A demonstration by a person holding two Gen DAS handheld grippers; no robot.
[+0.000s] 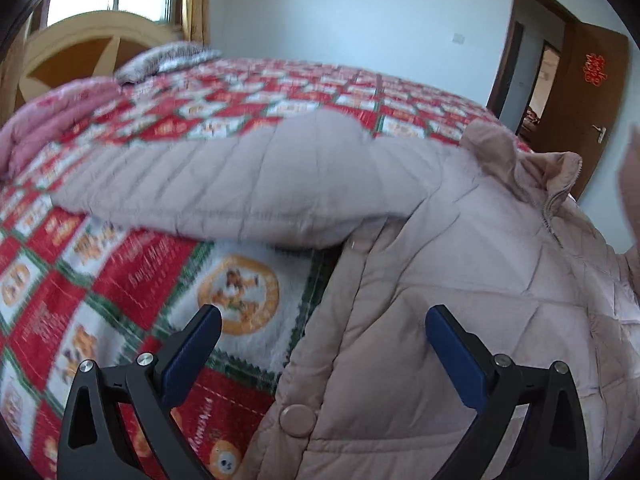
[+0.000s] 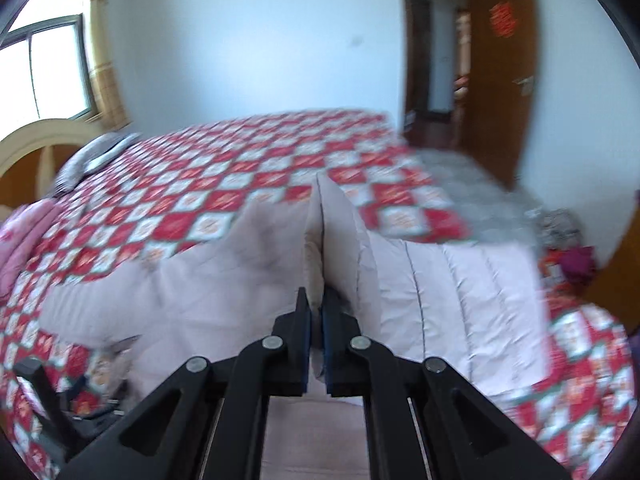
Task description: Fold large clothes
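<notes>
A pale pink quilted jacket (image 1: 460,280) lies on the bed, its sleeve (image 1: 224,176) stretched out to the left and its collar (image 1: 560,176) at the far right. My left gripper (image 1: 324,320) hovers open over the jacket's front edge near a round snap (image 1: 297,421), with nothing between its blue pads (image 1: 192,352). In the right wrist view my right gripper (image 2: 316,300) is shut on a raised fold of the jacket (image 2: 340,216), which stands up in a ridge. The rest of the jacket (image 2: 460,292) drapes away on both sides.
A red, white and green checked blanket (image 1: 120,264) covers the bed (image 2: 240,184). A pink quilt (image 1: 44,128) and a grey pillow (image 1: 168,60) lie by the headboard (image 1: 80,52). An open wooden door (image 1: 588,92) stands at the far right. A dark object (image 2: 52,396) shows low left in the right wrist view.
</notes>
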